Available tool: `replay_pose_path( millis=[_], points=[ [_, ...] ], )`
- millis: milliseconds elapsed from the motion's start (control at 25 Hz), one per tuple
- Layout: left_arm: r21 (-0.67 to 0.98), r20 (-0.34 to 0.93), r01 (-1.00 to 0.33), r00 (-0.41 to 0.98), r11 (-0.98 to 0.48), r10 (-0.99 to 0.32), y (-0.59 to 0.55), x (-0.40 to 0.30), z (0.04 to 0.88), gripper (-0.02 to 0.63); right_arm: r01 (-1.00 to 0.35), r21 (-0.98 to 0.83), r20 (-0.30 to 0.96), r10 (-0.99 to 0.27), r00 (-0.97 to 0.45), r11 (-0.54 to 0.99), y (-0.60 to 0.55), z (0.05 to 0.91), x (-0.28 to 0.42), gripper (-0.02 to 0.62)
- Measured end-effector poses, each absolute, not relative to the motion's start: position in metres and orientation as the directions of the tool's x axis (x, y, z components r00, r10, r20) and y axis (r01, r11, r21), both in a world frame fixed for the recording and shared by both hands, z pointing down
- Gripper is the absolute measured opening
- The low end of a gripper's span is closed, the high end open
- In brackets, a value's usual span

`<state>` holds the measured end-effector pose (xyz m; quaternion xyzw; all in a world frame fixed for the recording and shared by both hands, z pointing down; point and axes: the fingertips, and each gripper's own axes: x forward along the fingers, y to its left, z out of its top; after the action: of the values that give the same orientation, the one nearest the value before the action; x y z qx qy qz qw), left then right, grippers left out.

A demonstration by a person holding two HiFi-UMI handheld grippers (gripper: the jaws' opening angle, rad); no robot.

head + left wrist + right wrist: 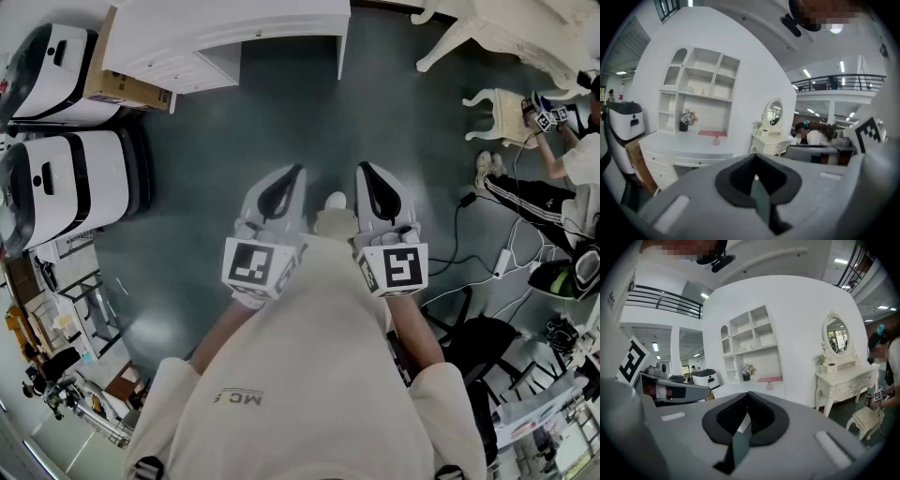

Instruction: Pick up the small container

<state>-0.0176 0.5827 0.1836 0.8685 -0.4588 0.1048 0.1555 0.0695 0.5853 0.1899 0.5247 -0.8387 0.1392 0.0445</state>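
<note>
A small pale container (716, 140) stands on the white desk (679, 147) in front of a pink mat, under the wall shelves. The right gripper view shows the same container (769, 386) far ahead. Both grippers are held side by side in front of the person's body, pointing toward the desk (225, 28) across the dark floor. My left gripper (286, 176) has its jaws together with nothing between them. My right gripper (367, 172) is shut too and holds nothing. Both are far from the container.
Two white machines (70, 178) and a cardboard box (127, 89) stand at the left. A white vanity with an oval mirror (838, 341), a stool (502, 112), a seated person (562, 178) and floor cables (478, 253) are at the right.
</note>
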Motion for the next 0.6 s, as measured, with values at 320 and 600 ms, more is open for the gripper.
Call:
replay_pose_path(
  millis=[320, 600],
  points=[
    [0.171, 0.328, -0.83, 0.557, -0.531, -0.763, 0.569, -0.01, 0.189, 0.0, -0.891, -0.2, 0.216, -0.869, -0.446, 0.408, 0.573, 0.194, 0.077, -0.002],
    [0.17, 0.337, -0.827, 0.559, -0.535, -0.757, 0.557, 0.011, 0.194, 0.0, -0.884, -0.221, 0.21, -0.865, -0.456, 0.412, 0.557, 0.2, 0.094, -0.012]
  ],
)
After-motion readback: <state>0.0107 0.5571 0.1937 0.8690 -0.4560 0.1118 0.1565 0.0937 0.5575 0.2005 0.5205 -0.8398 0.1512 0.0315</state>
